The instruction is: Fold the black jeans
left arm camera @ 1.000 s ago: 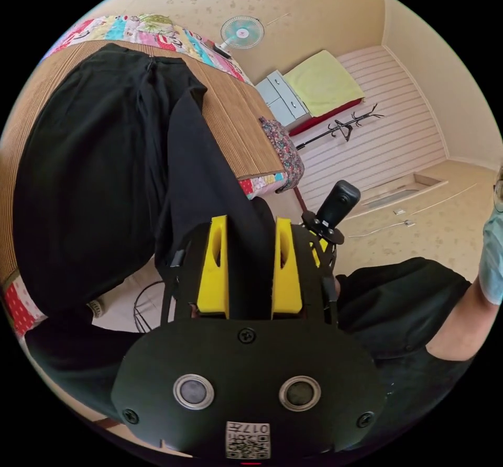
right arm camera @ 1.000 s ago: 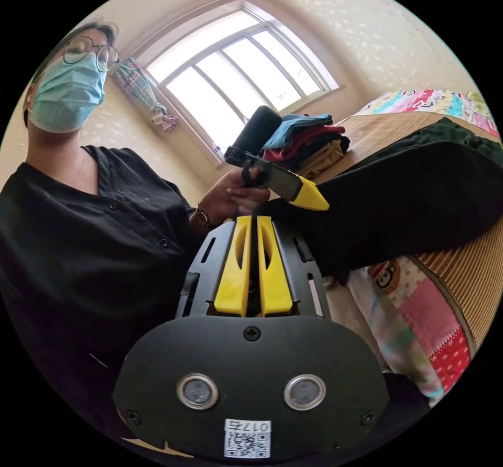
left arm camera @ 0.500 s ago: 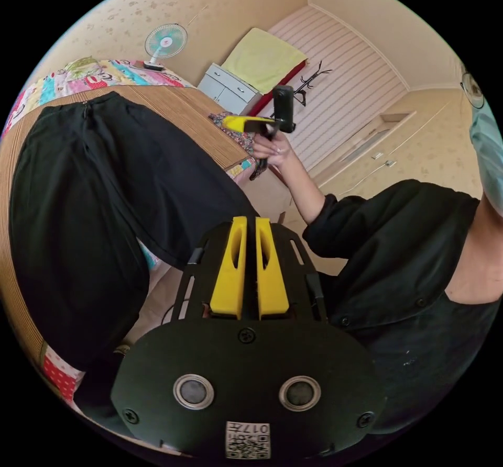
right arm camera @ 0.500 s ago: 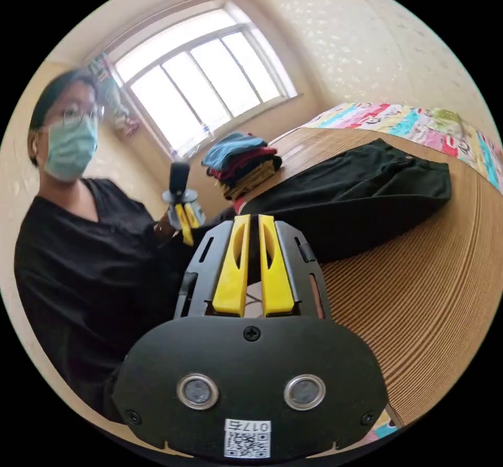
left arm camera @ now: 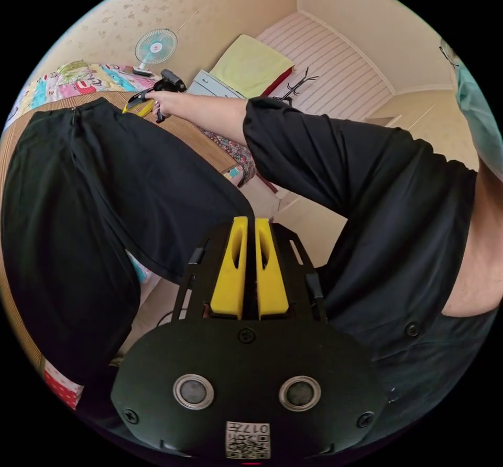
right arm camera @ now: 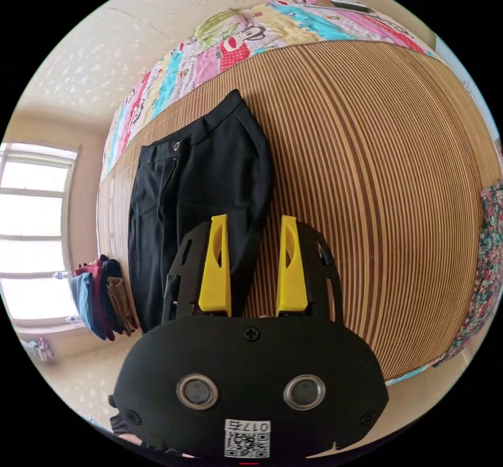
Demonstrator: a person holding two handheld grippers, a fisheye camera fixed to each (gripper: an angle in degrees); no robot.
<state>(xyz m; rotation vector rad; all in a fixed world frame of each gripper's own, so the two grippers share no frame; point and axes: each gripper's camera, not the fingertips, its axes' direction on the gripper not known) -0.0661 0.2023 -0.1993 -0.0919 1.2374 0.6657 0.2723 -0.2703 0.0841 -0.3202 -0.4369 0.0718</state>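
Bamboo matting covers the bed (right arm camera: 367, 174) where the jeans (right arm camera: 204, 184) lie flat, waistband at the far end, legs running back toward us and off the near edge. On the left, we see our left tool (left arm camera: 246, 270) with jaws nearly together on a leg end (left arm camera: 173, 210), seemingly pinching it, though we cannot tell for certain. On the right, our right tool (right arm camera: 252, 273) hangs open and empty above the jeans' right edge, pointing along their length toward the waistband, the nearer tool for reaching that end.
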